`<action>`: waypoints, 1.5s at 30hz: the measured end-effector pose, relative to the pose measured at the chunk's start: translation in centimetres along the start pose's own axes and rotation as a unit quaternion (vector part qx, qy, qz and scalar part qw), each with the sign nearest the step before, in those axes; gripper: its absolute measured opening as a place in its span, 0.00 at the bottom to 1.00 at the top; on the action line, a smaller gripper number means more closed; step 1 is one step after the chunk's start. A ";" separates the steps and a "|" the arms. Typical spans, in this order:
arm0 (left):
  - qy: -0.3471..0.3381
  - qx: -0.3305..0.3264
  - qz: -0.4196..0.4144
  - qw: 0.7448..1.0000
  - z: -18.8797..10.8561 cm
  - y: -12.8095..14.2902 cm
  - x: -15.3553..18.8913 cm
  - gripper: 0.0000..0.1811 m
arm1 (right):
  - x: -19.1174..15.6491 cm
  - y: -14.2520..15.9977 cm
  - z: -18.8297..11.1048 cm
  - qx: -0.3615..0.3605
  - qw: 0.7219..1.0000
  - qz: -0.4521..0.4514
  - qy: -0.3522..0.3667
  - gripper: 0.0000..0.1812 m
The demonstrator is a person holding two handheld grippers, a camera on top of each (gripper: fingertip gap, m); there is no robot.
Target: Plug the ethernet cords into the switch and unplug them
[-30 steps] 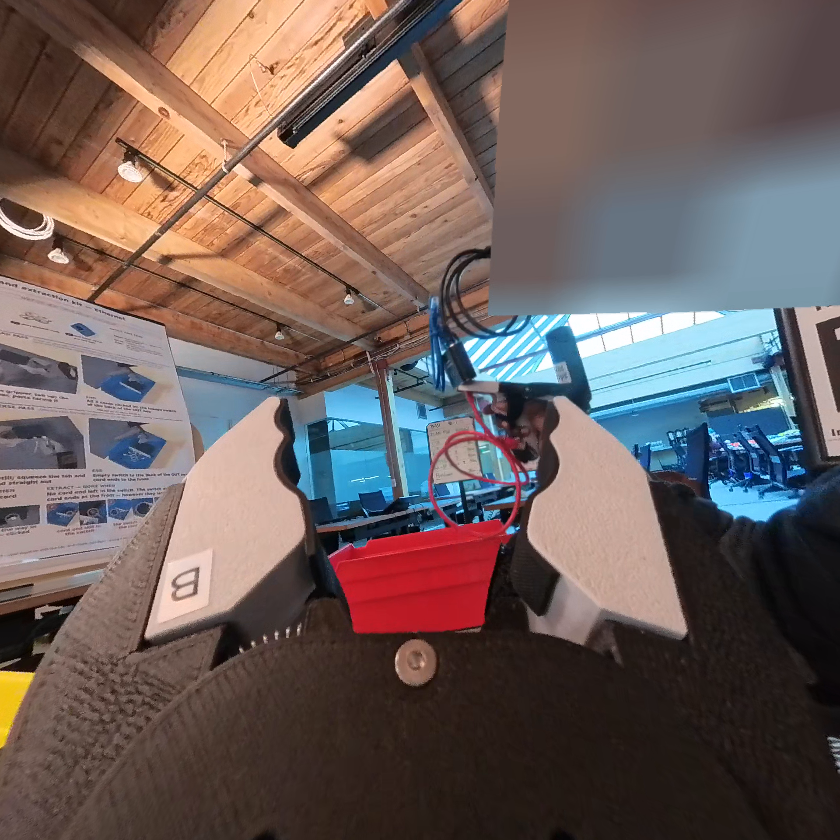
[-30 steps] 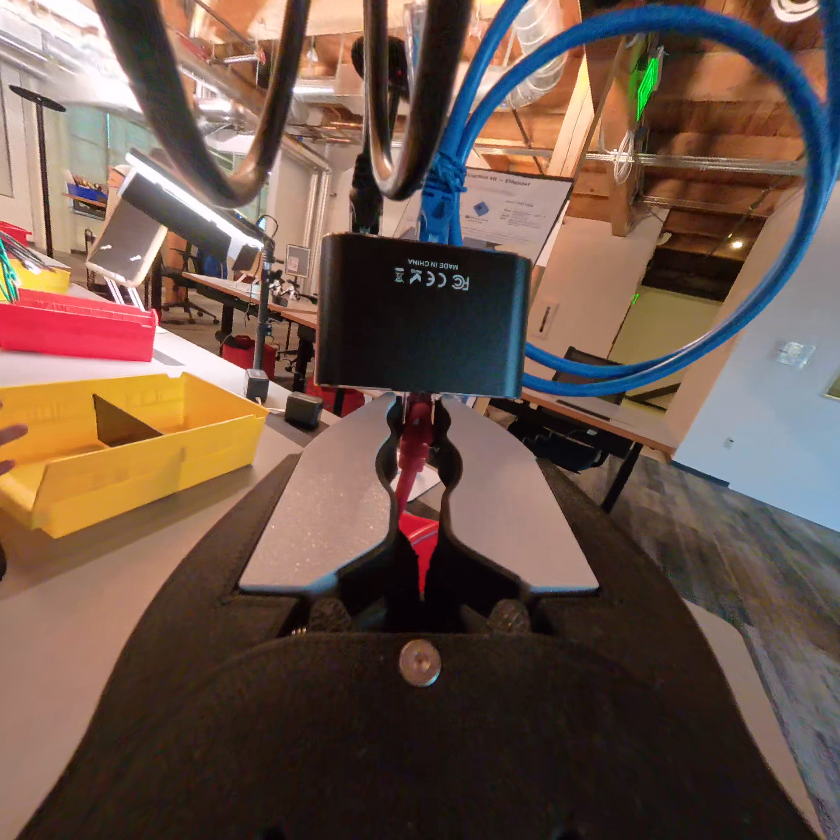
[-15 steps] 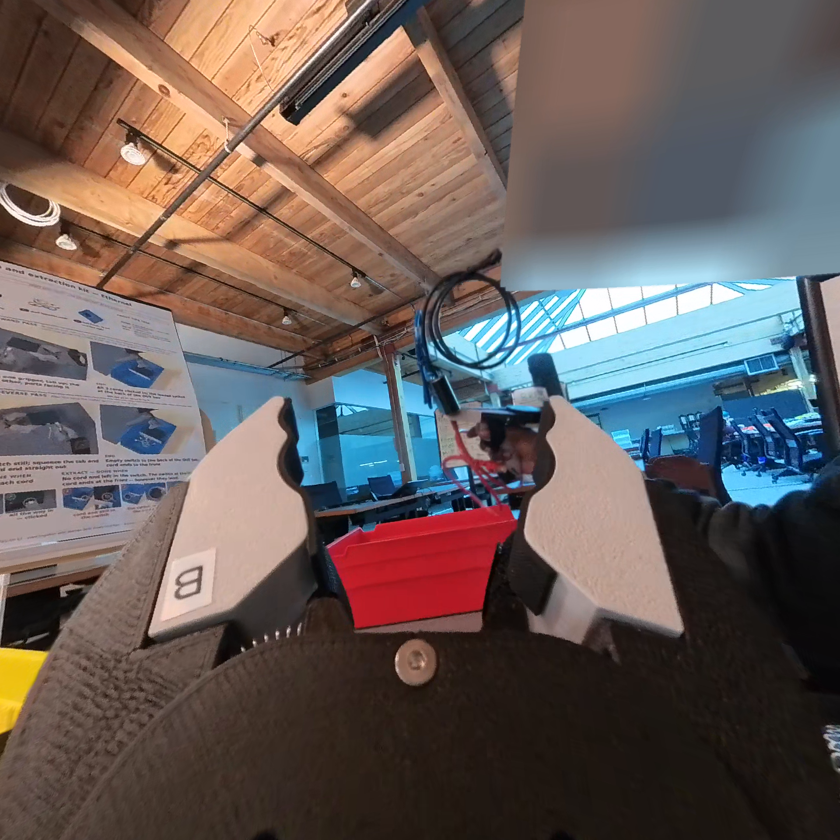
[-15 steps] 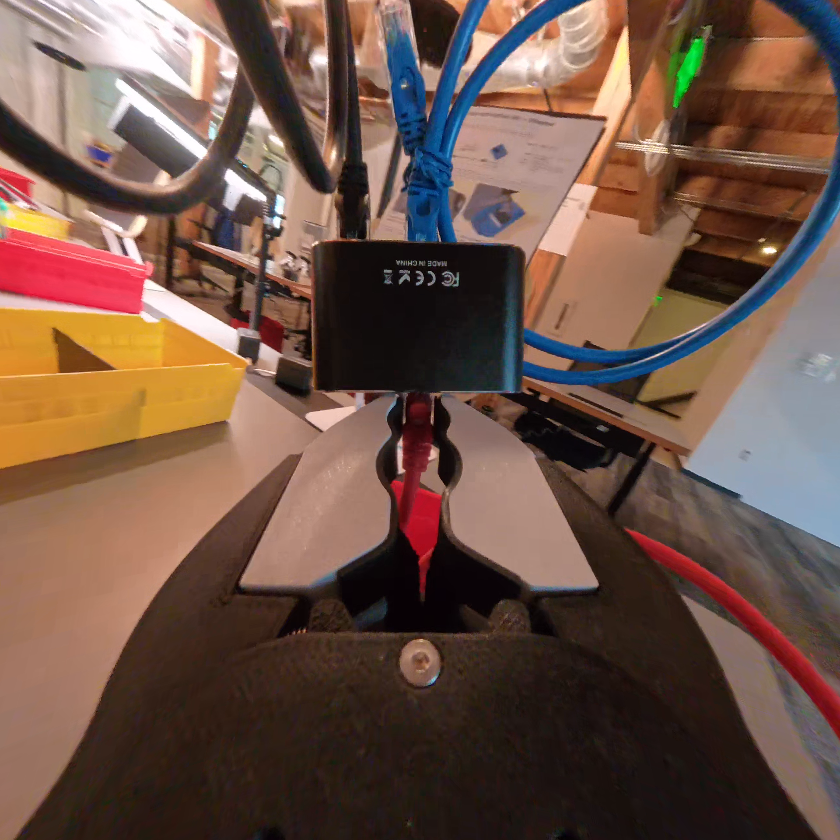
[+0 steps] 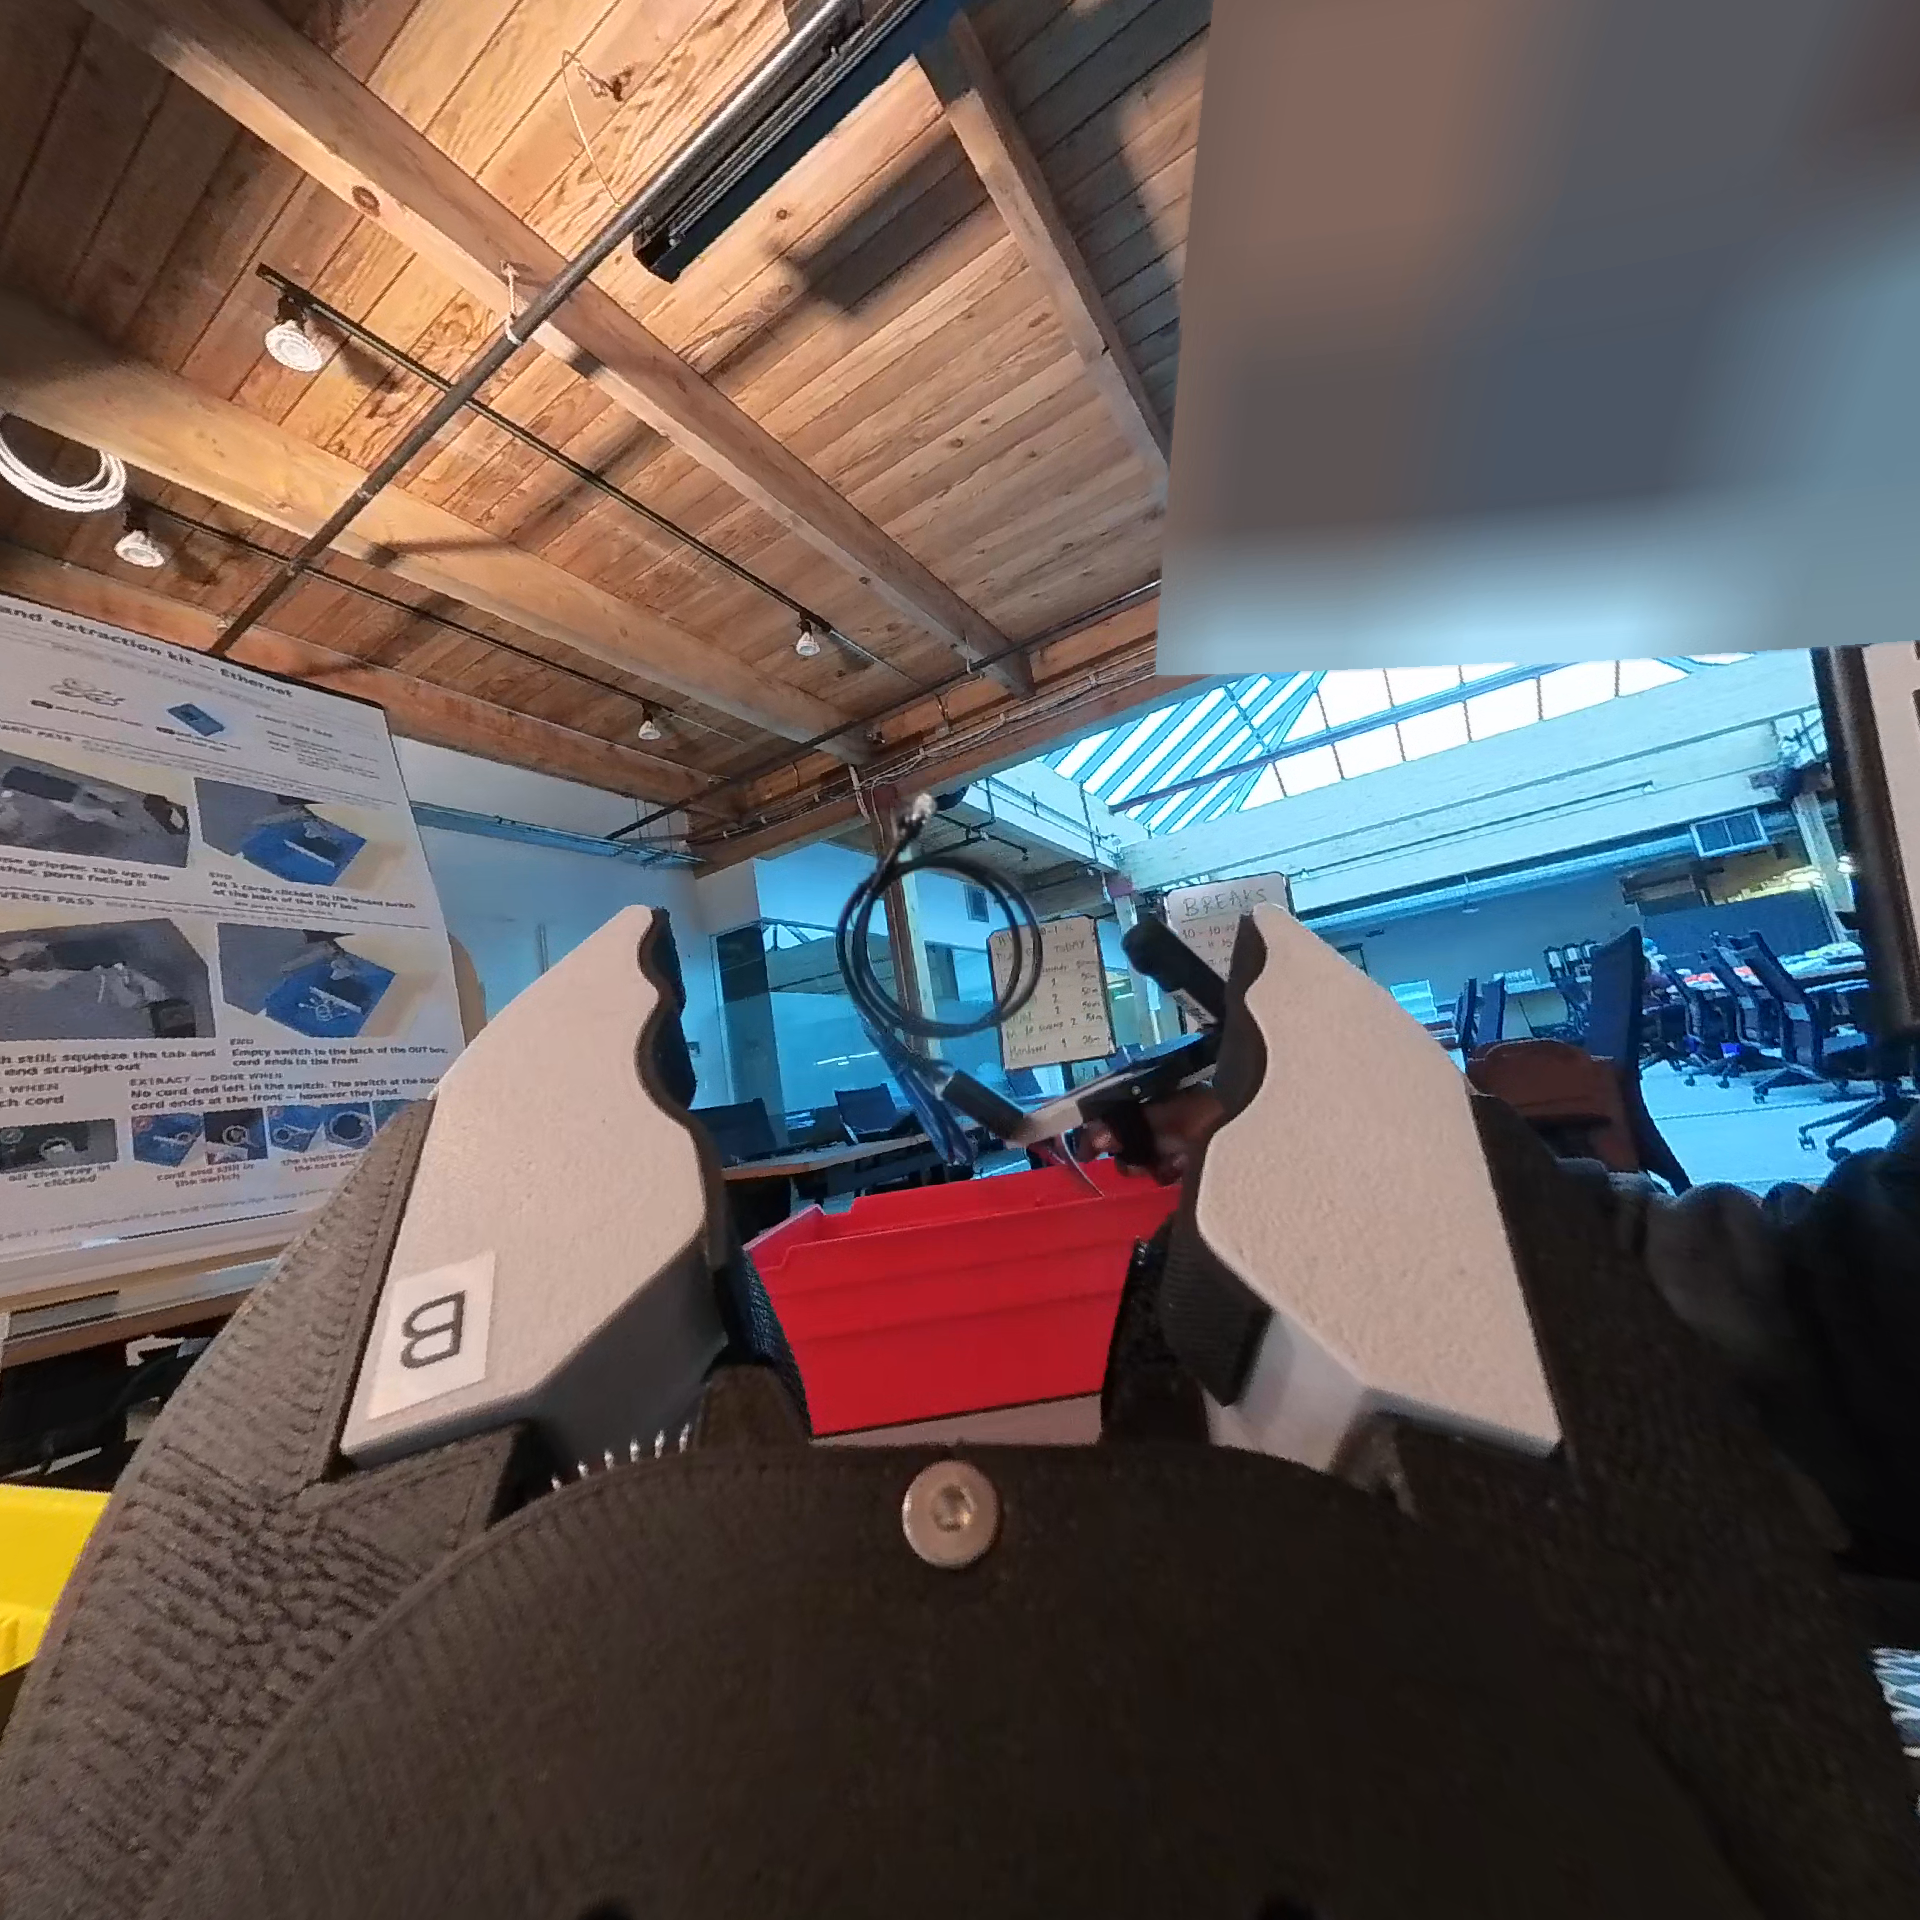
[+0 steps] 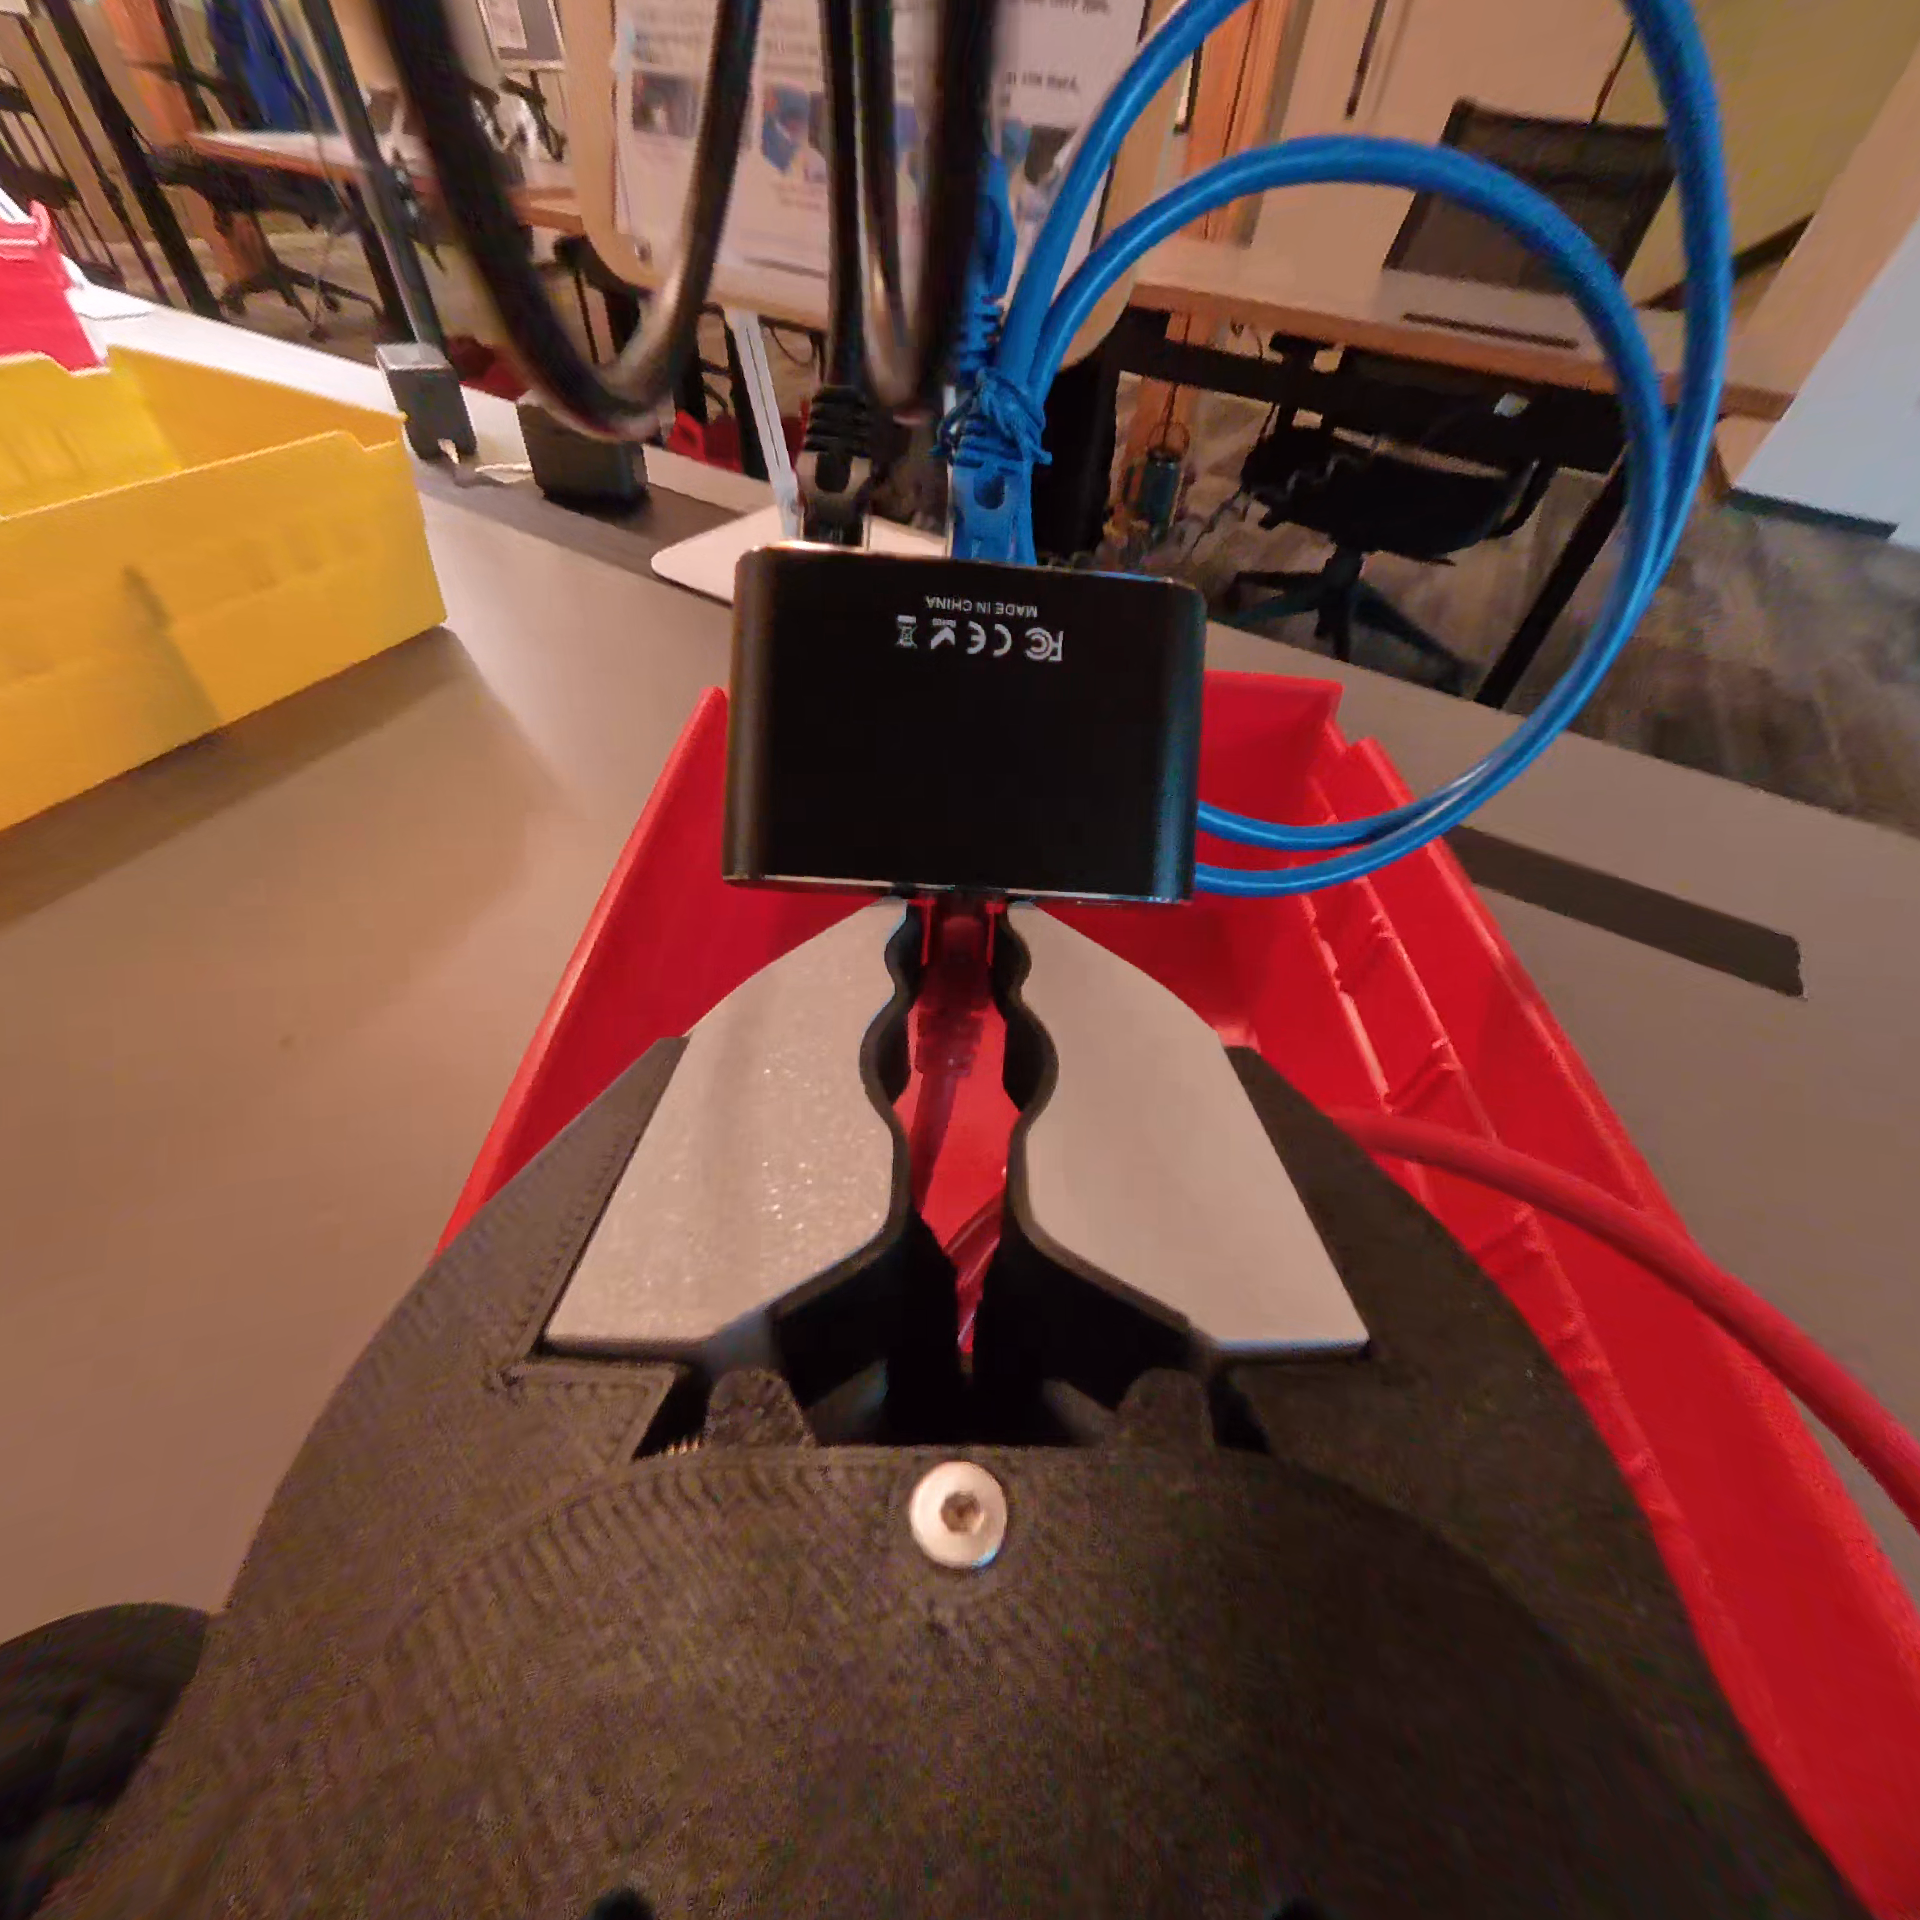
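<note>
In the right wrist view my right gripper [image 6: 954,920] is shut on the plug of the red ethernet cord [image 6: 948,1023], which sits in the near side of the black switch [image 6: 961,727]. The switch hangs from that plug over a red bin [image 6: 1382,914]. A blue cord [image 6: 1621,436] and a black cord [image 6: 836,457] are plugged into its far side and loop upward. My left gripper [image 5: 956,925] is open and empty, pointing up past the red bin [image 5: 935,1320]. The right gripper [image 5: 1132,1091] shows beyond it with the black cord loop [image 5: 935,956].
A yellow divided bin [image 6: 208,540] stands on the grey table [image 6: 260,1039] left of the red bin. An instruction poster [image 5: 187,935] stands at the left. A person's dark sleeve [image 5: 1766,1299] is at the right. Desks and chairs fill the background. The gap from one gripper's tips to the other's is roughly 40 centimetres.
My right gripper has tipped downward and lowered the switch, with all three cords, over the red bin. My left gripper has stayed open and tilted slightly down.
</note>
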State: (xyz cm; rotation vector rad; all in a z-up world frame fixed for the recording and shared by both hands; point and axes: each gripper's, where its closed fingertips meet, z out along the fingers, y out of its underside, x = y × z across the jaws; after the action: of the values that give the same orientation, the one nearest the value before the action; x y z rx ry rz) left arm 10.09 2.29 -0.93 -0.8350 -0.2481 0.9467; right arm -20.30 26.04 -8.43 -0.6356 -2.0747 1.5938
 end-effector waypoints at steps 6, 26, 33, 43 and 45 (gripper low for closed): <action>0.000 -0.002 0.002 1.000 0.0 0.1 0.0 0.55 | -0.4 2.8 1.1 -0.081 0.996 0.027 -0.004 0.07; 0.008 -0.008 0.005 1.000 0.0 0.3 0.4 0.54 | -3.3 12.1 4.4 -0.319 0.944 0.020 -0.079 0.07; 0.008 -0.014 0.007 1.000 0.1 0.5 0.4 0.54 | 1.0 6.3 3.3 -0.187 0.979 -0.046 0.061 0.35; 0.005 -0.020 0.010 1.000 0.1 0.7 0.3 0.54 | -1.1 -2.9 -4.4 0.011 0.999 -0.007 -0.041 0.29; 0.003 -0.019 0.009 1.000 0.1 0.7 0.3 0.54 | -4.0 -1.5 -6.9 -0.062 0.989 -0.036 -0.129 0.32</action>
State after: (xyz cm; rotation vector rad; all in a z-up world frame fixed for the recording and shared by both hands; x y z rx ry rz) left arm 9.77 2.77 -1.37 -0.8770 -0.2539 0.9583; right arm -13.07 28.56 -5.63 -0.4065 -2.3702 1.5878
